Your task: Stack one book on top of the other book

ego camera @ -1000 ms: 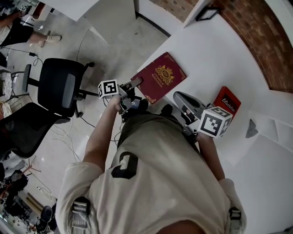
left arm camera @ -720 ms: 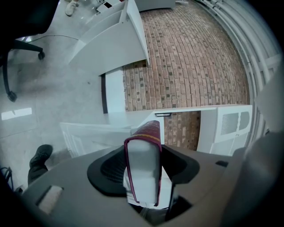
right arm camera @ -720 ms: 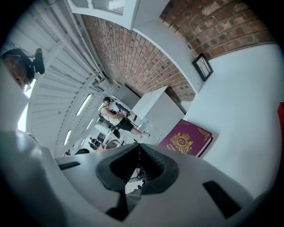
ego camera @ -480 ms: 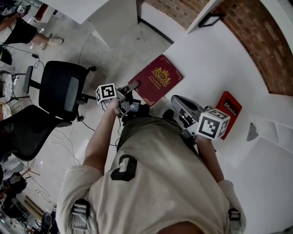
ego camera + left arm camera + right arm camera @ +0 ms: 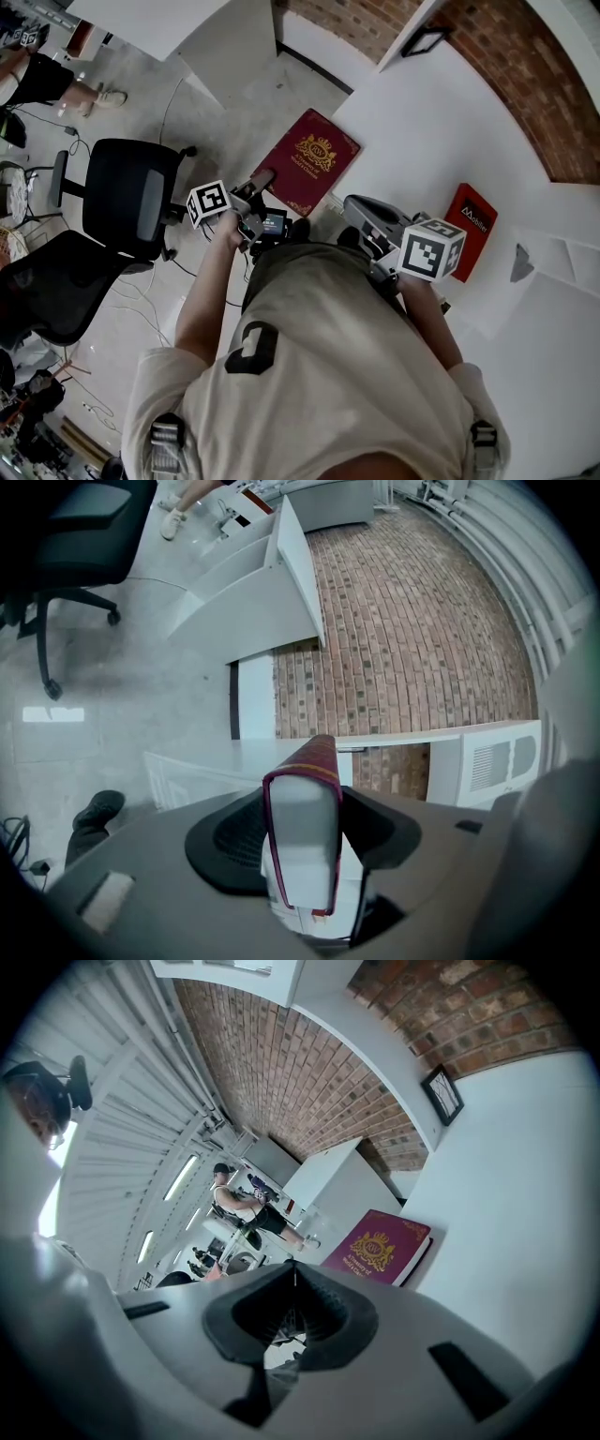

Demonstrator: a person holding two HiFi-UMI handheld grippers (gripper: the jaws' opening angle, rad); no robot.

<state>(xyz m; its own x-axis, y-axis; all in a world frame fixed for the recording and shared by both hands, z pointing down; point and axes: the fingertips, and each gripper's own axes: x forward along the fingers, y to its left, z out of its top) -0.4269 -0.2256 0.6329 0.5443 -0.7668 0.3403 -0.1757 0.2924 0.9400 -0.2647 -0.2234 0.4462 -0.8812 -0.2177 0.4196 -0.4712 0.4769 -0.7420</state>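
Note:
A large maroon book (image 5: 311, 159) with a gold crest hangs partly over the white table's (image 5: 422, 122) left edge. My left gripper (image 5: 261, 180) is shut on its near corner. In the left gripper view the book (image 5: 302, 827) stands edge-on between the pads, spine up. A smaller red book (image 5: 469, 228) lies flat on the table to the right. My right gripper (image 5: 352, 202) hovers between the two books, jaws shut with nothing in them. The right gripper view shows the maroon book (image 5: 380, 1246) ahead of that gripper (image 5: 293, 1267).
Two black office chairs (image 5: 131, 192) stand on the floor left of the table. A brick wall (image 5: 534, 84) runs behind it, with a dark picture frame (image 5: 424, 39) at the table's back. A small grey object (image 5: 520, 264) lies on the table at far right.
My left gripper and the maroon book have shifted left, toward the table's edge. My right gripper has drifted a little left as well.

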